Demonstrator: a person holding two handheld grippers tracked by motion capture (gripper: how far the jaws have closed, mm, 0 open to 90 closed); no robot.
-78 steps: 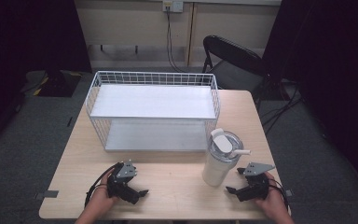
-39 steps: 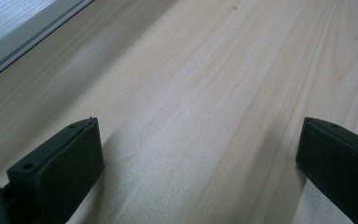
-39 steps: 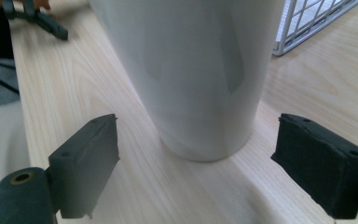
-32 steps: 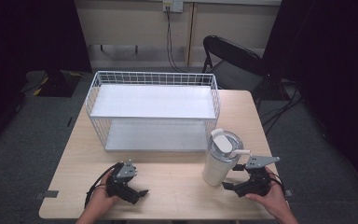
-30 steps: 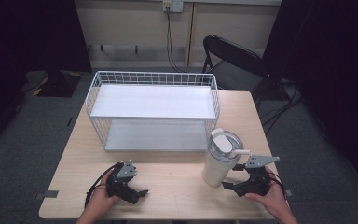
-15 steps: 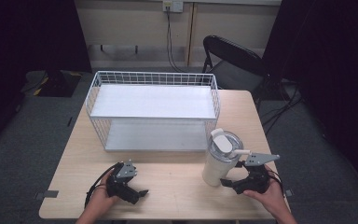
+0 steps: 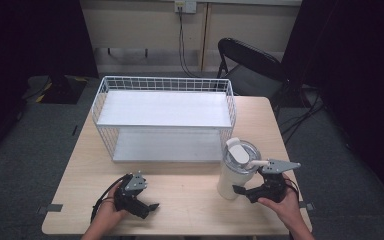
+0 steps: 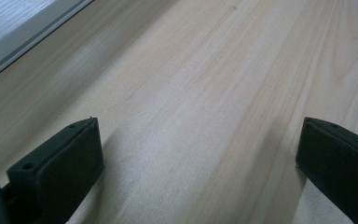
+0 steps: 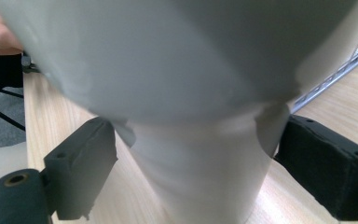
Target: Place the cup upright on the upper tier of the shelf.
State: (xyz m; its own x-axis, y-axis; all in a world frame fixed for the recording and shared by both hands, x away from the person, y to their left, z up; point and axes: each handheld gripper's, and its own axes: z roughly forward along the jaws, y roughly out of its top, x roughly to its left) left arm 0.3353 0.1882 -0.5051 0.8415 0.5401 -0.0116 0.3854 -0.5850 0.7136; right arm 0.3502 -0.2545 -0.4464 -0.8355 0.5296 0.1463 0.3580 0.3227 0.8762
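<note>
Jaws of the right gripper [image 9: 196,163] stand spread either side of the white tumbler's [image 7: 236,170] narrow base, not yet pinching. Left gripper [image 8: 198,154] rests spread on bare counter [image 7: 190,200]. Beyond stands the wire basket [image 7: 165,85].

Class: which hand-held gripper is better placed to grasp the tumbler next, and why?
Right. The right hand-held gripper already straddles the tumbler, jaws open. The left hand-held gripper rests apart over bare table.

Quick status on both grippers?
Left gripper: open, empty, over the table.
Right gripper: open, jaws either side of the tumbler.
</note>
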